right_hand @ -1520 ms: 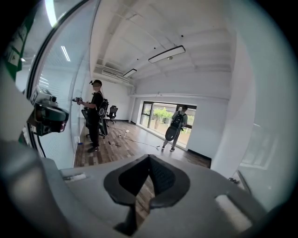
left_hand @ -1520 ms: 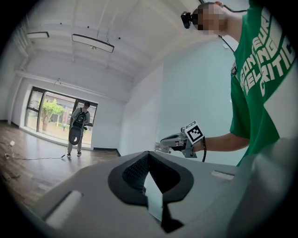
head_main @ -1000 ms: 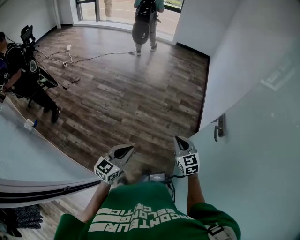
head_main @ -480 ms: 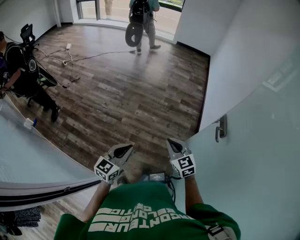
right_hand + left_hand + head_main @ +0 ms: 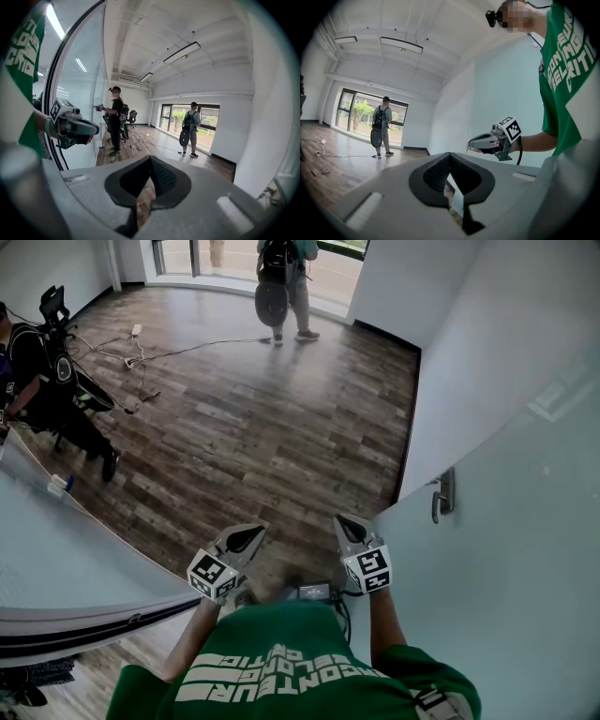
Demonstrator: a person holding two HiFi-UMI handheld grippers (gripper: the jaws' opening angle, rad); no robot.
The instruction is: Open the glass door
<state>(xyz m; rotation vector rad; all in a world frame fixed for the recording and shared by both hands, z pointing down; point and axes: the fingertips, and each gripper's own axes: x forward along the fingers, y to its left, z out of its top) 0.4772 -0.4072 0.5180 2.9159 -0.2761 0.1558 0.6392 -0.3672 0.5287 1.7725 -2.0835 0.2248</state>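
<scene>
The frosted glass door [image 5: 511, 559] fills the right of the head view, with a metal lever handle [image 5: 441, 495] near its left edge. My right gripper [image 5: 345, 525] hovers shut and empty, left of and below the handle, not touching it. The left gripper [image 5: 251, 537] is held beside it, also shut on nothing. In the left gripper view its jaws [image 5: 450, 155] meet at the tips, and the right gripper [image 5: 474, 142] shows ahead. In the right gripper view the jaws [image 5: 150, 159] are closed and the handle [image 5: 269, 192] sits low at the right.
A curved glass partition [image 5: 66, 559] borders the left. A white wall [image 5: 450, 343] stands beyond the door. A person with a backpack [image 5: 281, 277] stands by the far window. Another person with gear [image 5: 47, 381] is at the left. A cable [image 5: 178, 354] lies on the wood floor.
The right gripper has drifted a little to the left, away from the door handle. The left gripper stays put. The person by the window has shifted slightly.
</scene>
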